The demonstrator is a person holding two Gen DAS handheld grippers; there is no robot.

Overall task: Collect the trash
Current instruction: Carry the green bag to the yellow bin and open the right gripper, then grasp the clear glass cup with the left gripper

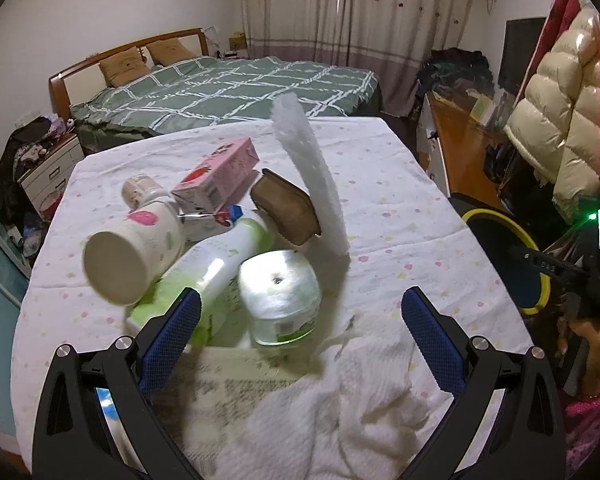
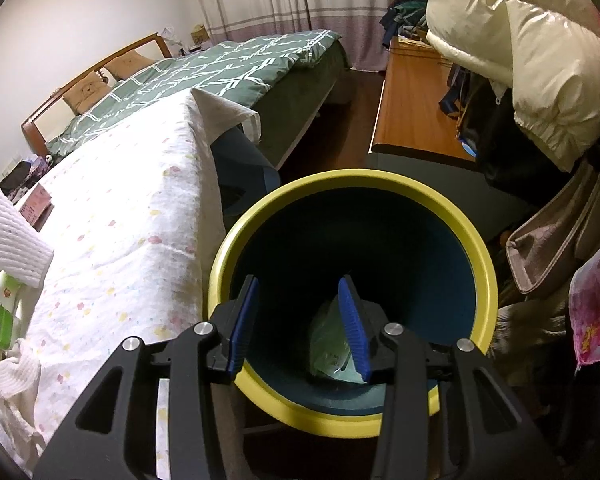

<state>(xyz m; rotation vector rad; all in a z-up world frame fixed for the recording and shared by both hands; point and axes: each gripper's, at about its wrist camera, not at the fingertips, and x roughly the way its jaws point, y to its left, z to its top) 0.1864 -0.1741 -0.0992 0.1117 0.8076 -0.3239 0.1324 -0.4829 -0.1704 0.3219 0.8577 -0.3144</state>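
a person's right gripper [image 2: 300, 312] hangs over the bin [image 2: 480, 248], a yellow-rimmed tub with a dark blue inside standing just beside the table [image 2: 132, 216]. its jaws are parted and hold nothing. below them, at the bottom of the bin, lies a pale green packet [image 2: 332, 344], already dropped in. the left gripper [image 1: 300, 316] hovers over the table's near side, well apart from the bin, its blue pads spread wide and empty. between them, a little beyond the tips, a clear bottle [image 1: 280, 296] lies on its side with its base toward the camera. touching it on the side away from the bin is a white and green bottle [image 1: 212, 268], then a white jar [image 1: 132, 256] with a pink leaf. behind these sit a pink carton [image 1: 220, 176] and a brown pouch [image 1: 288, 212], with a strip of white foam [image 1: 312, 176] rising over the heap. a white cloth [image 1: 340, 408] is bunched at the near edge; what lies under it is too blurred to tell.
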